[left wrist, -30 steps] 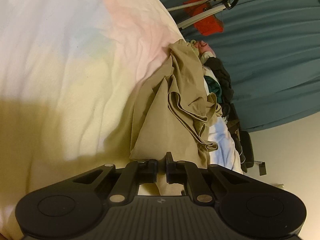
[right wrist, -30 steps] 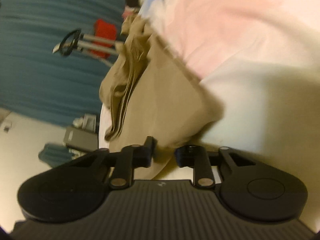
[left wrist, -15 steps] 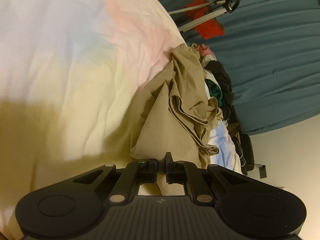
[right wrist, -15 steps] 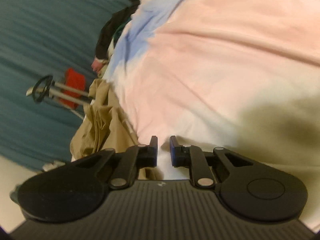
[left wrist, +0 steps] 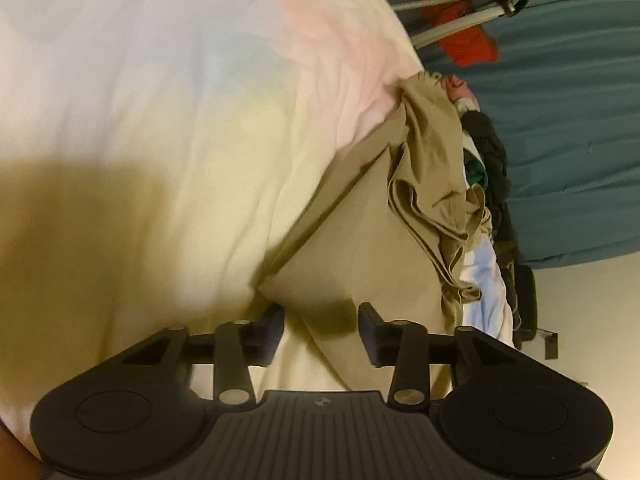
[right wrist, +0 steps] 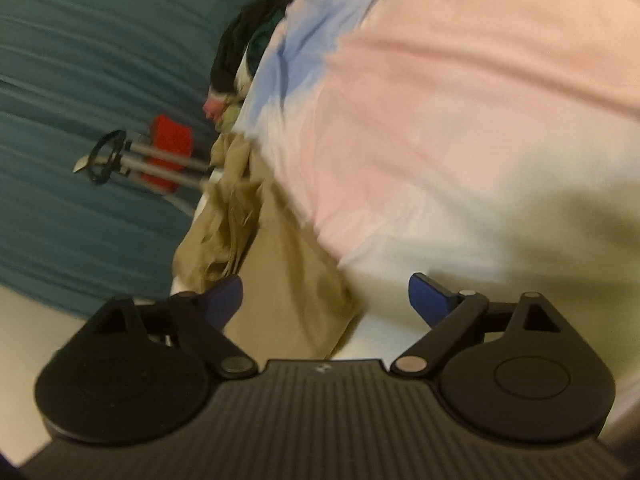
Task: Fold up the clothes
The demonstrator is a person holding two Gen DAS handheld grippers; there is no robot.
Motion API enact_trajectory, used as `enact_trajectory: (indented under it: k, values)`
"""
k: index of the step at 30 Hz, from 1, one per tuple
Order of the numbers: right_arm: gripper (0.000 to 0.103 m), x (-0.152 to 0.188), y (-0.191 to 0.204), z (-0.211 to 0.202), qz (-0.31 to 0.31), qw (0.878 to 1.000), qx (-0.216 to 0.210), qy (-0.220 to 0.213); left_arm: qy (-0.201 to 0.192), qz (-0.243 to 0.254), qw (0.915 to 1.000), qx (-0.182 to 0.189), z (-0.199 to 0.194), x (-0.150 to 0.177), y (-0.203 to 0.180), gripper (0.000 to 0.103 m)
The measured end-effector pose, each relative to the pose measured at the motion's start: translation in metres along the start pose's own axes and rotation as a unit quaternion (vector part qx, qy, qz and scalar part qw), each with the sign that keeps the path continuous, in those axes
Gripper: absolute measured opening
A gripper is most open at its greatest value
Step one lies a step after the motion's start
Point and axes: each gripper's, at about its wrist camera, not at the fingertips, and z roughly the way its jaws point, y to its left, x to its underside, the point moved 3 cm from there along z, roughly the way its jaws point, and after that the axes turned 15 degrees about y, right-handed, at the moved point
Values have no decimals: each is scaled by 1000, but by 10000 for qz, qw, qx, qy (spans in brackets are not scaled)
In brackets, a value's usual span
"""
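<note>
My left gripper point(left wrist: 321, 320) has its fingers apart, nothing clamped. The corner of the khaki garment point(left wrist: 360, 248) lies right in the gap between them, its flat edge running past the right-hand finger point(left wrist: 370, 334) and under the gripper body. Whether cloth touches either pad, I can't tell. Ahead of the fingers the garment stretches away flat, then bunches into folds and ruffles point(left wrist: 436, 184) further out and to the right. To the left of the fingers is bare pastel bedsheet point(left wrist: 160, 120), yellowish near me, pink further off.

My right gripper point(right wrist: 325, 298) is spread wide, fingers well apart, holding nothing. The khaki garment point(right wrist: 288, 280) sits between them but toward the left-hand finger point(right wrist: 224, 300), its rounded near edge just ahead of the gripper body. The right-hand finger point(right wrist: 430, 296) is over plain sheet point(right wrist: 460, 140), apart from the cloth. The frame is blurred, so contact is unclear.

Beyond the garment, on the far side from the fingers: a pile of dark clothes point(left wrist: 492, 168), teal curtain point(left wrist: 568, 120), a red item point(right wrist: 170, 148) behind a metal stand point(right wrist: 120, 158).
</note>
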Motion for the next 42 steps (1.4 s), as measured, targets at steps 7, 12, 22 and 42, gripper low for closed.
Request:
enact_trajectory:
  k: [7, 12, 22, 42]
  values:
    - [77, 3, -12, 26, 169, 9988, -292, 349, 86, -74, 9999, 18, 14, -2, 1, 35]
    - [33, 1, -14, 42, 56, 9995, -124, 299, -164, 38, 9997, 157, 13, -6, -6, 11]
    - [12, 0, 24, -6, -543, 9939, -927, -238, -833, 1033, 9835, 1233, -46, 18, -50, 5]
    - [12, 42, 39, -112, -367, 9894, -1365, -327, -667, 902, 9877, 1094, -112, 100, -69, 7]
